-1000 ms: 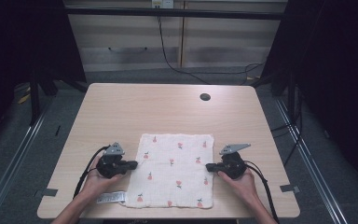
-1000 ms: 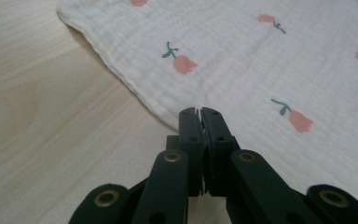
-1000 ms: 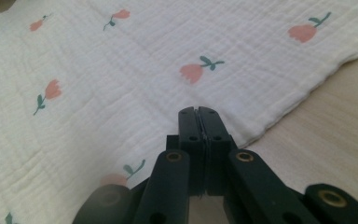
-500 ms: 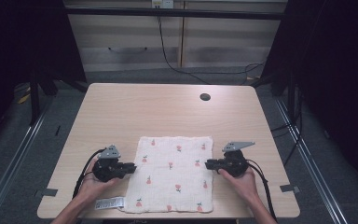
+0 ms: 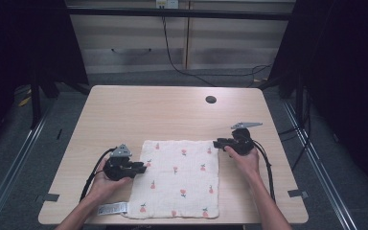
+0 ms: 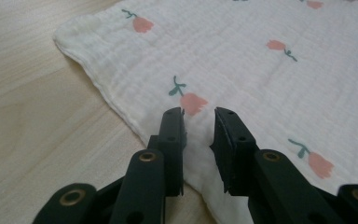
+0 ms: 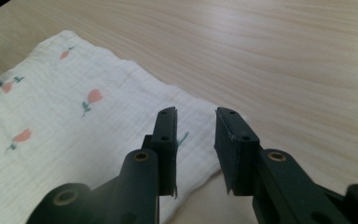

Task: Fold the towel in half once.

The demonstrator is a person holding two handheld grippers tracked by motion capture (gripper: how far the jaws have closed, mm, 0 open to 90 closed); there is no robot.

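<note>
- Since earlier frames: right gripper [image 5: 219, 143] has gone from mid right edge of cloth [image 5: 179, 178] up to its far right corner; left gripper [image 5: 143, 168] has barely shifted on left edge. Both sets of jaws have just been opening.
- Nearest: white tag [image 5: 111, 208] lies flat on table [image 5: 163, 110] by cloth's near left corner, just off front edge.
- Cloth, white w/ pink flower print, lies flat on near half of table, centre-right.
- Left gripper [image 6: 199, 122]: released, jaws parted w/ small gap, hanging over cloth's [image 6: 261, 70] left hem, nothing pinched.
- Right gripper [image 7: 196, 122]: released, jaws apart above cloth's [image 7: 74, 121] corner, fabric beneath but not clamped.
- Farther: dark round hole [image 5: 211, 99] near table's far edge, well apart from cloth.
</note>
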